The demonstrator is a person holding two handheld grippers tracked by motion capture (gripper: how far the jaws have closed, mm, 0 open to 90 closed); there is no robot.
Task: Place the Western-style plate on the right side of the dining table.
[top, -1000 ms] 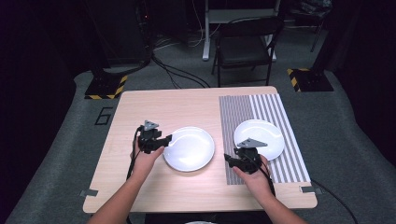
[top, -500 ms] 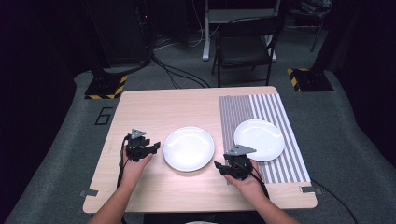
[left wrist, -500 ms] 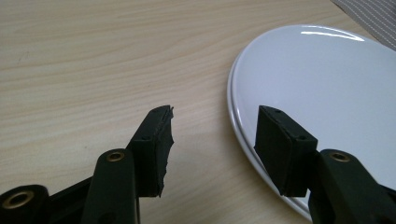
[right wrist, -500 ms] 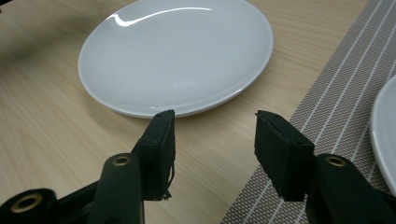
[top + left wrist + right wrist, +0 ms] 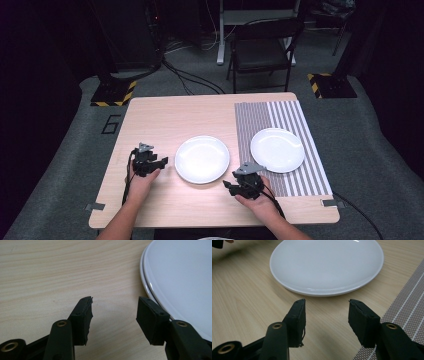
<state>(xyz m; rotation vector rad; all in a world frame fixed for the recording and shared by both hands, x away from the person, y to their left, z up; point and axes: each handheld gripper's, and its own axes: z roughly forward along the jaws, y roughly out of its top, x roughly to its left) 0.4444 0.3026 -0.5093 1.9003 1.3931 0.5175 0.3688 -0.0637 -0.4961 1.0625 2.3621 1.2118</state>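
A white plate [image 5: 202,159] lies on the bare wood in the middle of the table [image 5: 165,115]. A second white plate [image 5: 277,150] rests on the striped placemat [image 5: 260,120] at the right. My left gripper [image 5: 162,161] is low over the wood just left of the middle plate, open, with nothing between its pads. In the left gripper view that plate's rim [image 5: 150,287] runs past the right jaw of the left gripper [image 5: 115,306]. My right gripper [image 5: 227,186] is open and empty too, near the front edge. It faces the middle plate [image 5: 327,265], with the placemat [image 5: 407,310] beside it.
The table's front edge is close behind both hands. A folding chair [image 5: 262,50] stands beyond the far edge, among cables and black stands on the grey floor. Bare wood lies left of and beyond the middle plate.
Both hands have drawn back toward the front edge. The left gripper slid left off the middle plate's rim; the right gripper moved left and nearer. Both plates stayed put.
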